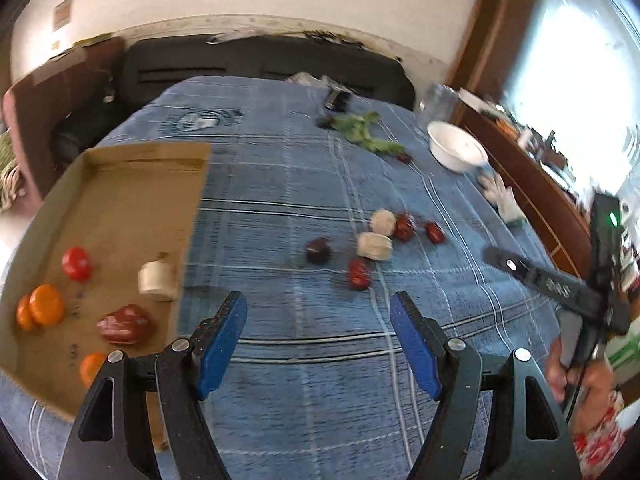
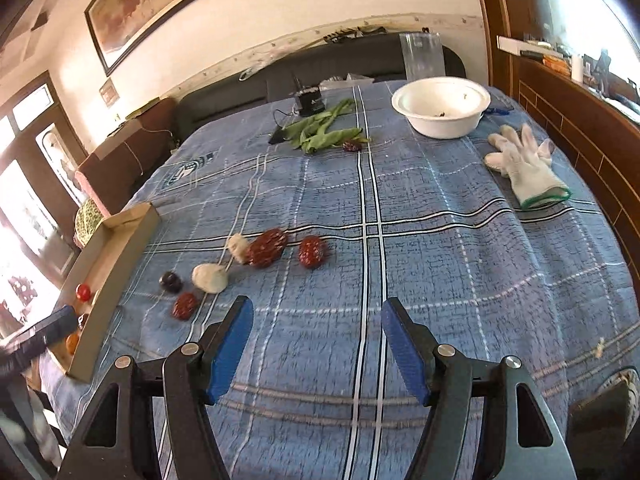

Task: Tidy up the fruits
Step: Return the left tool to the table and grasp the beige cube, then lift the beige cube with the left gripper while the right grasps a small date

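Observation:
A shallow cardboard tray (image 1: 120,184) lies at the left on the blue plaid cloth (image 1: 300,184). In it are a small red tomato (image 1: 77,263), orange fruits (image 1: 46,305), a red fruit (image 1: 125,324) and a pale chunk (image 1: 157,280). Loose on the cloth are red dates (image 2: 267,247), two pale chunks (image 2: 209,277) and a dark round fruit (image 2: 170,281). My left gripper (image 1: 318,308) is open and empty above the cloth beside the tray. My right gripper (image 2: 317,314) is open and empty, short of the loose fruits.
A white bowl (image 2: 441,106) stands at the far right. Green pods (image 2: 320,133) lie beside it with one date (image 2: 351,145). A white glove (image 2: 524,168) lies at the right edge. A wooden ledge (image 2: 580,128) borders the right. A clear container (image 2: 423,56) stands behind the bowl.

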The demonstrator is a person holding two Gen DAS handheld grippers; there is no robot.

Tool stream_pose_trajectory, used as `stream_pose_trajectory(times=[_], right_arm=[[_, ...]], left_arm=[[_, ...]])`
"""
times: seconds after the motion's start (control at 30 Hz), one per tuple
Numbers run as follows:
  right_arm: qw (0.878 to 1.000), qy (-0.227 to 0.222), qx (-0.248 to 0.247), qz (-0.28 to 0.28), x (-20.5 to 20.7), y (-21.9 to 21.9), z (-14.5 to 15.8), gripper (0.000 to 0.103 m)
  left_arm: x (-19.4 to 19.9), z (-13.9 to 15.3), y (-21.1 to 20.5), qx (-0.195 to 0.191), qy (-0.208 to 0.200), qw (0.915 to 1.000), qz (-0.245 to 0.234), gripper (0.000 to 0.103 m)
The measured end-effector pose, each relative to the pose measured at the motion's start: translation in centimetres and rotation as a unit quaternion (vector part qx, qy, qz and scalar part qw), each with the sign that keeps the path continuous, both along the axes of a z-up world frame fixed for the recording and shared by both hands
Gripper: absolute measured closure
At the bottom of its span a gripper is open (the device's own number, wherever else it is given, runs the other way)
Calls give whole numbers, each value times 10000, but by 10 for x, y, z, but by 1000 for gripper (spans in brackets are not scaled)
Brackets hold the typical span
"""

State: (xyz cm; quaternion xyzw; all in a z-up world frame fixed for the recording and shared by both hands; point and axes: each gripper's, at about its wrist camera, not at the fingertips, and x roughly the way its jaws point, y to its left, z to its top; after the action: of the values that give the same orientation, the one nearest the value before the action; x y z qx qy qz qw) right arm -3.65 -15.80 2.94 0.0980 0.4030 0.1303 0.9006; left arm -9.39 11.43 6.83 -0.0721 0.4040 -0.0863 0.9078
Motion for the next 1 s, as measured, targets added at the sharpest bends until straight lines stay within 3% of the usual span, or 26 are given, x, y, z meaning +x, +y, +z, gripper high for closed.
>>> stream_pose_trajectory(times=[0.3,0.37,0.67,0.8,0.93,1.0], right_arm=[[9988,181,-444,60,56,23,-22,33],[9983,204,-533,86,64,27,-26,45],[9977,219,-611,192,79,28,-37,69],[9982,214,-521,188,79,25,-38,71],[9980,185,-565,206,78,26,-38,71],[9979,174,-583,204,77,27,-38,71]], left_arm=[[44,-19,-39,285,140,9988,-384,30],[56,-24,-44,348,164,9983,-436,30],[96,-39,-69,486,99,9960,-747,31],[105,-44,-80,538,105,9942,-920,33],[111,-56,-85,583,273,9927,-1021,59],[109,-56,-87,723,194,9920,-1014,60]])
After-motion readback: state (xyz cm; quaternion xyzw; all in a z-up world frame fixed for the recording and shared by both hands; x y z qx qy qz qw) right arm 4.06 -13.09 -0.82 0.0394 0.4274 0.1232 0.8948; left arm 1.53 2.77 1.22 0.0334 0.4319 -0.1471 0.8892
